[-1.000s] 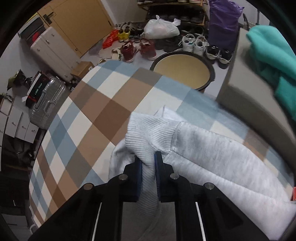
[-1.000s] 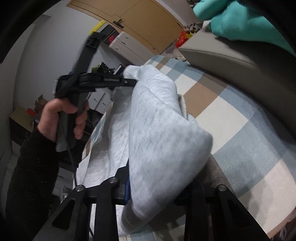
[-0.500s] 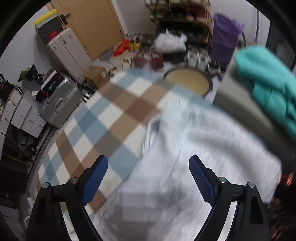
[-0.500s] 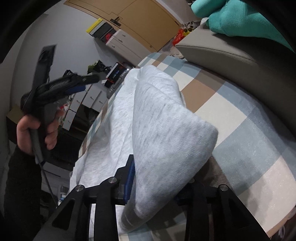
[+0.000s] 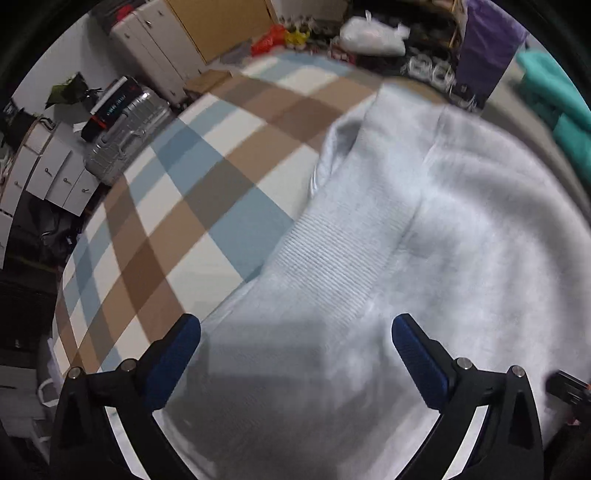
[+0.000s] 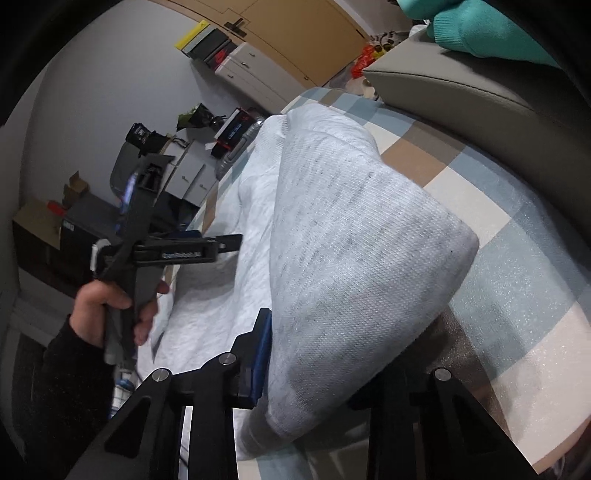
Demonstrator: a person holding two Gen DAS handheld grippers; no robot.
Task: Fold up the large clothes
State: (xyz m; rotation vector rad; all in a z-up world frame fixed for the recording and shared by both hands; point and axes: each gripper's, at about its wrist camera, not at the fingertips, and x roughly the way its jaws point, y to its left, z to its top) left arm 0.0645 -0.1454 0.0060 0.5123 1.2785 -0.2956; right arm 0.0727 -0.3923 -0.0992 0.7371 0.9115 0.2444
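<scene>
The left gripper (image 5: pixel 296 334) is hanging over the grey sweater (image 5: pixel 424 240) with its blue-padded fingers (image 5: pixel 170 363) spread wide; they have just been opening, and nothing is caught between them. The sweater's ribbed hem is lying just ahead of and between the two fingers, on the checked mat (image 5: pixel 192 192), which is spreading out ahead and to the left of them. A silver suitcase (image 5: pixel 125 136) is standing far ahead on the left, beyond the mat's edge.

The right gripper (image 6: pixel 325 354) is clamping a thick fold of the sweater (image 6: pixel 354 251); its fingers (image 6: pixel 263 339) have just been closing further on the cloth, which is bulging up and forward from between them. To the left of these fingers, the person's hand (image 6: pixel 110 306) is holding the left gripper (image 6: pixel 207 245) above the flat part of the sweater. Ahead and to the right, a teal garment (image 6: pixel 476 26) is lying on a grey cushion (image 6: pixel 461 92).
</scene>
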